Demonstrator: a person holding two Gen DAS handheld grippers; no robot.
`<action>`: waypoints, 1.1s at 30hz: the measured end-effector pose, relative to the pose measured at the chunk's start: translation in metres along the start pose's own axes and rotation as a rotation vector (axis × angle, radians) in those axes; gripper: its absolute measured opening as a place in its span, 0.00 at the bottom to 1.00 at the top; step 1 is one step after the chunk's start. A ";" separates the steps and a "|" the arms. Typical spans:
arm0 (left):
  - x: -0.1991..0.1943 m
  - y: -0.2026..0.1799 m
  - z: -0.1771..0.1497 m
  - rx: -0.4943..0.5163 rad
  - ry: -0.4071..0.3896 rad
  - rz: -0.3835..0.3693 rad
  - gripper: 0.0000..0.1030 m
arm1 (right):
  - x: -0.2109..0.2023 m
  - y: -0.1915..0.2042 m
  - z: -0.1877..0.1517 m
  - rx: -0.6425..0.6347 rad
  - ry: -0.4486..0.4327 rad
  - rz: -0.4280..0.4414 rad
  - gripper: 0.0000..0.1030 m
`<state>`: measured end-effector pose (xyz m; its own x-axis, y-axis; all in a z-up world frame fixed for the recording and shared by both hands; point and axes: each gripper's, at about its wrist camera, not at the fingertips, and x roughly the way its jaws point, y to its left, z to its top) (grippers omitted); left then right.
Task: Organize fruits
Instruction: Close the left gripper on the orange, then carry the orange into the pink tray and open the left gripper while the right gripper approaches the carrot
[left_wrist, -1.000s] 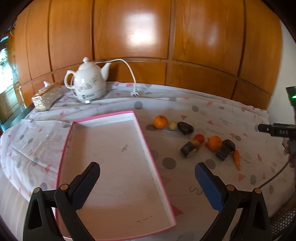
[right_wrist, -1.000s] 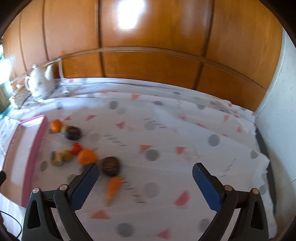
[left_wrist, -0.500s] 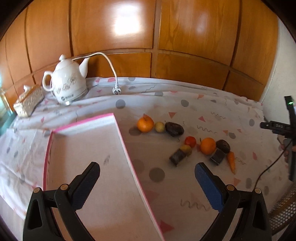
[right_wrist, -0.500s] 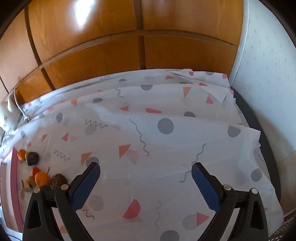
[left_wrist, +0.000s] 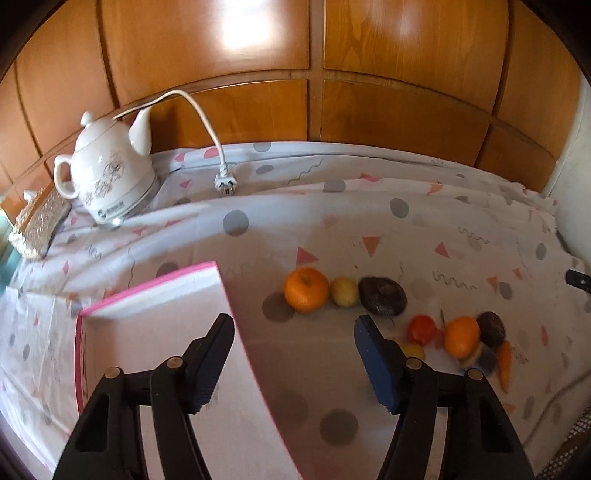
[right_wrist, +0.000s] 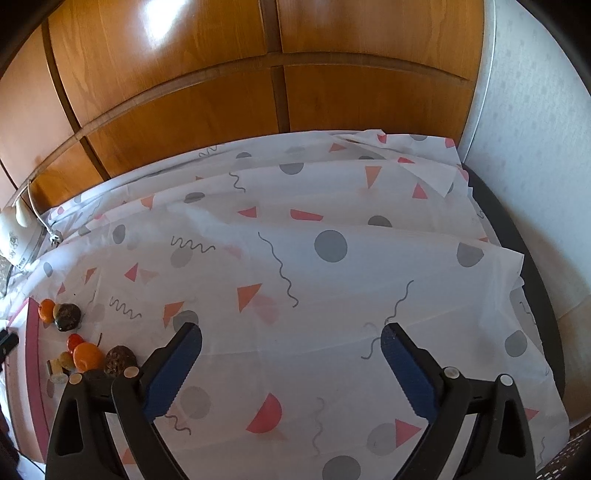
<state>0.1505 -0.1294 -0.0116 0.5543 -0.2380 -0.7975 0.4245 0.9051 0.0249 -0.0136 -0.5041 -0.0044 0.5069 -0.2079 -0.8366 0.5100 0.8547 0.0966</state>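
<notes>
In the left wrist view an orange (left_wrist: 306, 289), a small yellow fruit (left_wrist: 344, 292) and a dark avocado (left_wrist: 382, 295) lie in a row on the patterned cloth. To their right sit a red tomato (left_wrist: 422, 329), a second orange (left_wrist: 461, 336), another dark fruit (left_wrist: 490, 328) and a carrot (left_wrist: 504, 364). My left gripper (left_wrist: 294, 325) is open and empty, just short of the first orange. A pink-rimmed tray (left_wrist: 155, 295) lies to the left. My right gripper (right_wrist: 291, 336) is open and empty over bare cloth; the fruits (right_wrist: 87, 356) show at its far left.
A white kettle (left_wrist: 107, 177) with its cord and plug (left_wrist: 224, 183) stands at the back left, beside a gold tissue box (left_wrist: 38, 223). Wooden panels back the table. A white wall (right_wrist: 535, 147) and the table's dark edge (right_wrist: 517, 236) lie to the right.
My left gripper has moved forward and right, closer to the fruit row, with the tray sliding to the left of view. My right gripper has swung right, away from the fruits.
</notes>
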 end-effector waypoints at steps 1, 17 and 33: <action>0.006 -0.001 0.005 0.005 0.002 0.000 0.66 | 0.001 0.001 0.000 -0.002 0.005 0.000 0.96; 0.062 -0.007 0.022 -0.028 0.051 -0.029 0.37 | 0.013 0.009 0.000 -0.047 0.047 0.003 0.85; -0.025 0.000 -0.014 -0.084 -0.128 0.001 0.37 | 0.026 0.057 -0.024 -0.249 0.134 0.130 0.68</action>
<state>0.1269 -0.1186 0.0003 0.6435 -0.2754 -0.7142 0.3658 0.9302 -0.0291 0.0119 -0.4499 -0.0332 0.4524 -0.0390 -0.8910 0.2528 0.9637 0.0862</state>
